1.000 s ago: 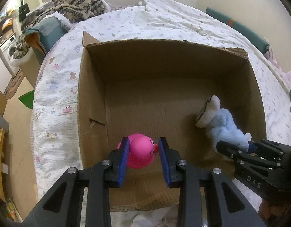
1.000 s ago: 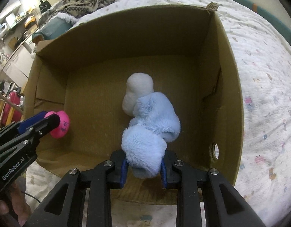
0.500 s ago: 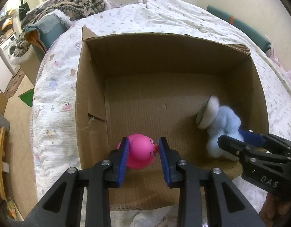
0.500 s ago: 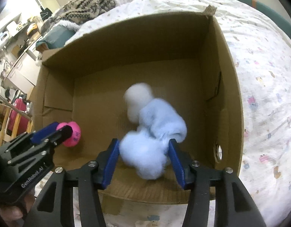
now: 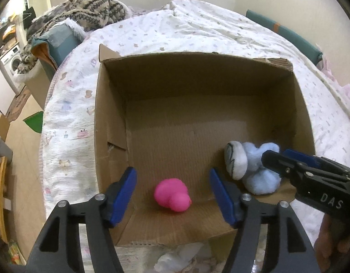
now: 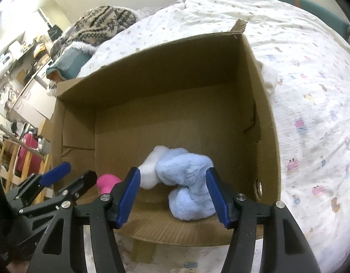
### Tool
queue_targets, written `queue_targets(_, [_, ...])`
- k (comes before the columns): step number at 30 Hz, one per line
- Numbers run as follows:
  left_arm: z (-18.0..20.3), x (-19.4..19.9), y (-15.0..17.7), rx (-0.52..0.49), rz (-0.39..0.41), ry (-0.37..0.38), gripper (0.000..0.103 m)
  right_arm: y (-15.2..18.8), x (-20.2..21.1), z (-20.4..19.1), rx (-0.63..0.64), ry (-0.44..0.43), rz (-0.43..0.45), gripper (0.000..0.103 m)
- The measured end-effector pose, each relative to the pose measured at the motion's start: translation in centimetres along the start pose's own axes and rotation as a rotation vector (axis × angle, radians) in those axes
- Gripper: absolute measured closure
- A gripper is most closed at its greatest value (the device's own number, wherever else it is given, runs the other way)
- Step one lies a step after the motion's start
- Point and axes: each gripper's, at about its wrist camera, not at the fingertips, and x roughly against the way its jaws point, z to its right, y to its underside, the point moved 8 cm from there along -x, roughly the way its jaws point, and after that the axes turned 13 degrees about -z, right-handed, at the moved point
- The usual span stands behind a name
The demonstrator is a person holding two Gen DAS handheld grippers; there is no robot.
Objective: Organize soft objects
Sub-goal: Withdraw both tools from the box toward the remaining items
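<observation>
Left wrist view: the left gripper (image 5: pixel 172 195) is spread wide and holds nothing. A pink toy (image 5: pixel 171 195) lies between its blue pads without touching either, on the floor of an open cardboard box (image 5: pixel 111 118) near the front wall. The box sits on a bed (image 5: pixel 197 27) with a patterned white cover. A blue and white plush (image 5: pixel 252 170) lies in the box's near right corner, with the right gripper (image 5: pixel 286 161) reaching in from the right beside it.

Right wrist view: the right gripper (image 6: pixel 172 198) is also wide open and empty. The plush (image 6: pixel 186 182) rests on the box (image 6: pixel 261 118) floor between its pads; contact is unclear. The pink toy (image 6: pixel 108 182) shows to the left, partly hidden behind the open left gripper (image 6: pixel 72 174).
</observation>
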Motion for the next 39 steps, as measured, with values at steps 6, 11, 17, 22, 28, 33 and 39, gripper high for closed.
queue_targets(6, [-0.2, 1.1, 0.2, 0.005, 0.014, -0.001, 0.039, 0.3, 1.1, 0.3, -0.018, 0.008, 0.014, 0.039])
queue_targets(11, [-0.4, 3.0, 1.1, 0.013, 0.027, 0.010, 0.039, 1.3, 2.4, 0.3, -0.010, 0.023, 0.024, 0.039])
queue_targets(17, [-1.2, 4.5, 3.7, 0.034, 0.018, 0.011, 0.039, 3.3, 3.7, 1.0, -0.018, 0.045, 0.020, 0.039])
queue_targets(22, [-1.4, 5.5, 5.2, 0.031, 0.023, 0.005, 0.039, 5.2, 4.3, 1.5, -0.035, 0.045, 0.004, 0.039])
queue_targets(28, [-2.0, 6.2, 6.7, 0.043, 0.018, 0.008, 0.039, 7.2, 4.7, 1.8, -0.054, 0.045, -0.015, 0.039])
queue_targets(33, [-2.1, 6.5, 8.1, 0.051, 0.006, 0.009, 0.039, 8.7, 4.7, 2.1, -0.062, 0.061, -0.043, 0.039])
queue_targets(39, [-2.3, 6.8, 9.1, 0.064, -0.008, 0.006, 0.039, 10.1, 4.7, 2.4, -0.085, 0.042, -0.072, 0.039])
